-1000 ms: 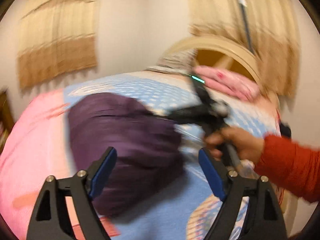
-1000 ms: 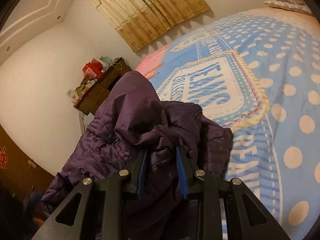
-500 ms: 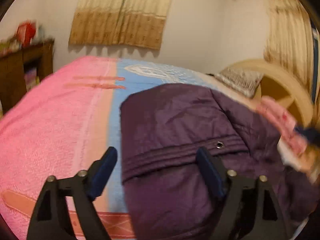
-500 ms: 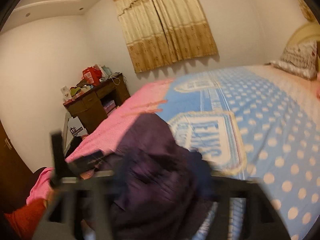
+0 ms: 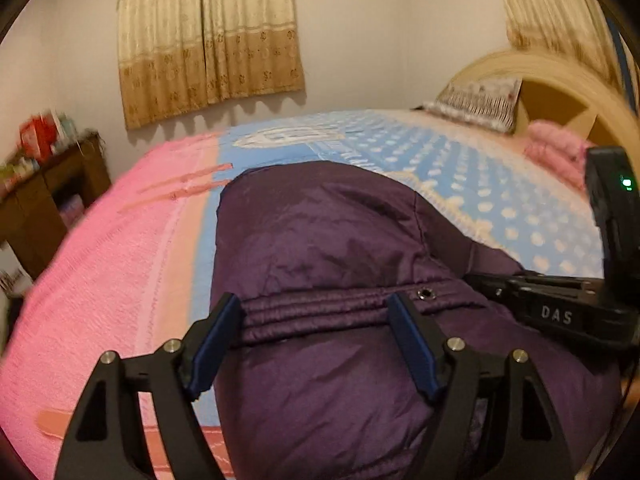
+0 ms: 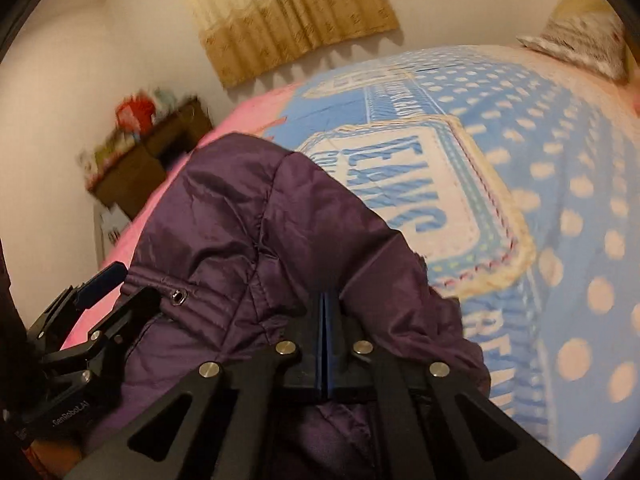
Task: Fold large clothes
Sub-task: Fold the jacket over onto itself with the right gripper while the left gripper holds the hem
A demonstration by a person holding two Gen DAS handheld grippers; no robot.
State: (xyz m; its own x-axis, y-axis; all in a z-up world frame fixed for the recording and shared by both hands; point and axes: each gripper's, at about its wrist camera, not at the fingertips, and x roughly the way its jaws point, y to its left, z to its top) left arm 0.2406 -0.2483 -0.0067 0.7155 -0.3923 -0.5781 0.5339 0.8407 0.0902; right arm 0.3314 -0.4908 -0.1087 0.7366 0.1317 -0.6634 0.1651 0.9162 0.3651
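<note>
A: How are the fingers of the left gripper (image 5: 316, 336)?

B: They are spread wide over the ribbed band of the purple jacket (image 5: 320, 248) and hold nothing.

A: And the right gripper (image 6: 325, 344)?

B: Its blue pads are pressed together (whether jacket fabric is between them, I cannot tell). The jacket lies on the bedspread (image 5: 460, 176), across the pink and blue parts. Farther is a pillow (image 5: 478, 100), then the curtain (image 5: 208, 36).

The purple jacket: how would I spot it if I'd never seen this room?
Find the big bed with its pink and blue polka-dot cover. The purple jacket lies at its near end, puffy, dark and shiny. Nothing else there is purple, and a stitched band with a metal snap crosses it.
</note>
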